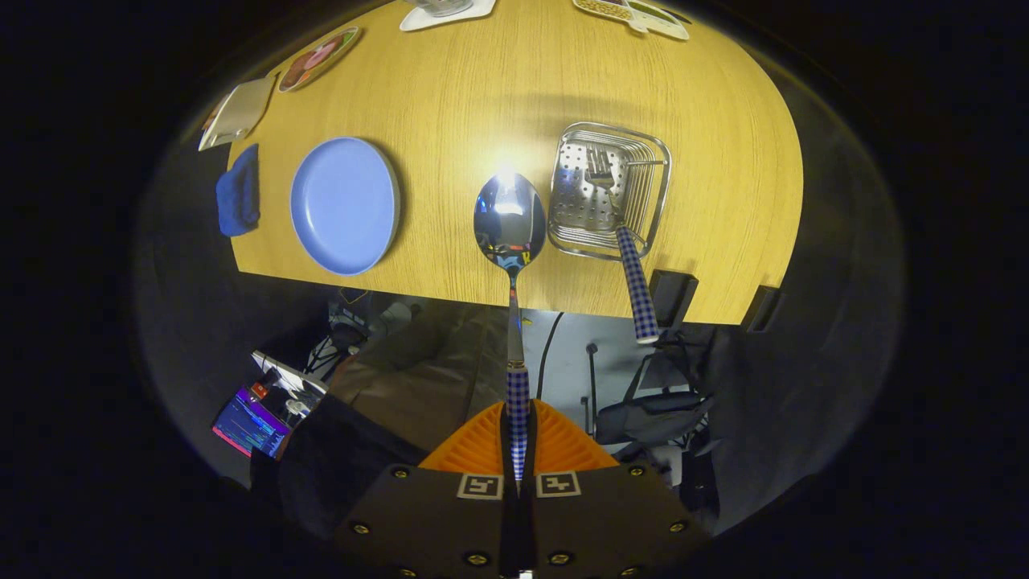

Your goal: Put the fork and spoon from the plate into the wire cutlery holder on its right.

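Between the fingers of the tool (518,450), closed tight on the checked handle of the spoon (510,221), bowl pointing forward and hovering over the worktop (482,88) just left of the wire holder (608,191). Gripped far back on the handle, probably to leave length free for tipping in. Already lodged in the holder: the fork (625,241), handle jutting past the rim. Left bare, well off to the left: the blue plate (344,203).

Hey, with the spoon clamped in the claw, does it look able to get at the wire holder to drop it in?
Probably yes. The claw is shut on the spoon, whose bowl hangs just left of the wire holder. The fork leans inside, leaving open space beside it.
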